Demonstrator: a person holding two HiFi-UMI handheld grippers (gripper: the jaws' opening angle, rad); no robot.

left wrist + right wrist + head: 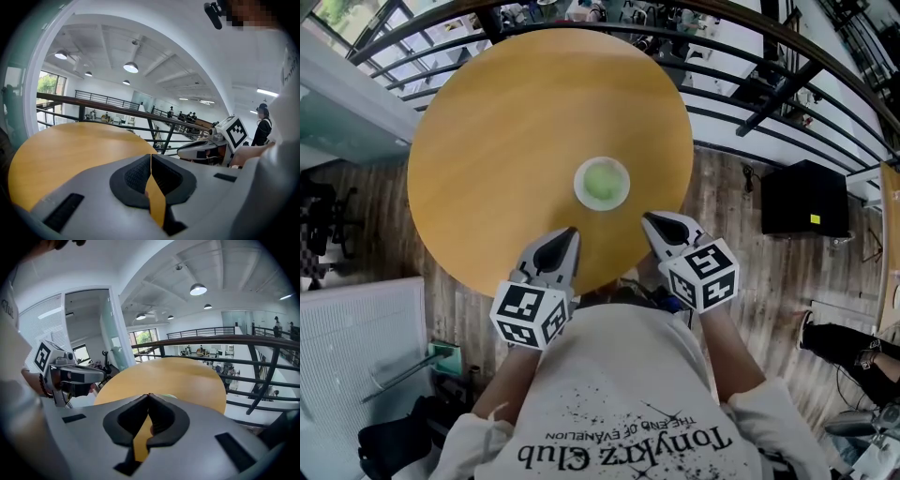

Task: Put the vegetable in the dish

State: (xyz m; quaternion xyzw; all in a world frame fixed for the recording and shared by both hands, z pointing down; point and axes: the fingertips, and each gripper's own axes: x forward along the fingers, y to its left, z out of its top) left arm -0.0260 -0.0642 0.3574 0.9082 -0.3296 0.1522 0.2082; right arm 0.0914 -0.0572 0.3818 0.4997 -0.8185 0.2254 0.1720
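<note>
The vegetable [602, 182] is seen round in the mid-frame dish [578, 187], its long axis not discernible. The left claw [570, 232] and right claw [647, 218] are closed, empty.

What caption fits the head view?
Left gripper and right gripper, both shut, face a dish holding a green vegetable.

Round wooden table [506, 141] lies ahead of the left gripper [571, 231] and the right gripper [646, 217]. Dark railing [786, 94] curves beyond it. Black box [804, 199] stands on plank floor [741, 253], well right of the right gripper. White slatted panel [356, 337] sits left of the left gripper. Ceiling lamps [131, 67] are lit overhead.
</note>
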